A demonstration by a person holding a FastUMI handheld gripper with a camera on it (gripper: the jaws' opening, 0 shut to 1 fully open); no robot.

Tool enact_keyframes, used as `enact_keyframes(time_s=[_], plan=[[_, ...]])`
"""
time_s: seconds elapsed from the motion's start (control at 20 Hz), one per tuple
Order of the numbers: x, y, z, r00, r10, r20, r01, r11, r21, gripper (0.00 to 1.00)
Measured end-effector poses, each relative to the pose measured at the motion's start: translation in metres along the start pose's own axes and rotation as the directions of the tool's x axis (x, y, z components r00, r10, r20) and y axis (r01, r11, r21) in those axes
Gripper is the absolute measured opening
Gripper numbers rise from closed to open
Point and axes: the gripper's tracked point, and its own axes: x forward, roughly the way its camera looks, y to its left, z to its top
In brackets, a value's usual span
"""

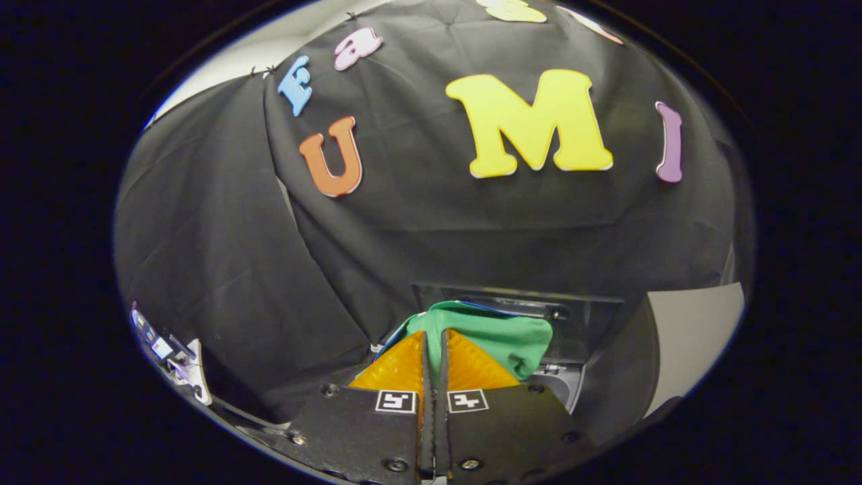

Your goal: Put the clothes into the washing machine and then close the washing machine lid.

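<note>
The gripper was closed to a thin slit, its two fingers nearly meeting, with a fold of the green garment pinched between them. Both fingers pressed on the cloth — the grip was narrow and loaded, not empty.

Edges and clearance: directly beyond the fingertips stood the raised lid of the washing machine, a dark panel with a straight top edge running left to right. Below it, to the right of the fingers, a short stretch of the machine's pale rim was visible, close beside the right finger. The black booth wall closed off the far side and the left, hanging in loose folds. On the far right a light flat panel bordered the machine. Open room lay mainly to the left of the fingers, in front of the cloth wall; on the right the lid and rim stood close.

Position of the garment: it bulged up past the fingertips and spilled to the right, its rounded hem hanging in front of the lid and above the rim. A narrower strip showed left of the left finger. Whether any part touched the machine could not be told.

Low on the near left, small pale objects sat well apart from the gripper — too small to identify.
</note>
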Motion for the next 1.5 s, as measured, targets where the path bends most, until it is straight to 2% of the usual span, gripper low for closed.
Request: enact_keyframes(time_s=[0.35, 0.75, 0.95, 1.15, 1.5], plan=[[0.073, -0.034, -0.066, 0.985, -0.045, -0.169, 0.045, 0.999, -0.005, 0.04], [0.129, -0.061, -0.148, 0.932, -0.086, -0.352, 0.093, 0.996, 0.004, 0.04], [0.144, -0.073, -0.186, 0.901, -0.109, -0.421, 0.129, 0.991, 0.020, 0.04], [0.148, -0.084, -0.223, 0.853, -0.151, -0.499, 0.195, 0.980, 0.036, 0.04], [0.150, -0.096, -0.230, 0.833, -0.190, -0.519, 0.254, 0.966, 0.054, 0.05]])
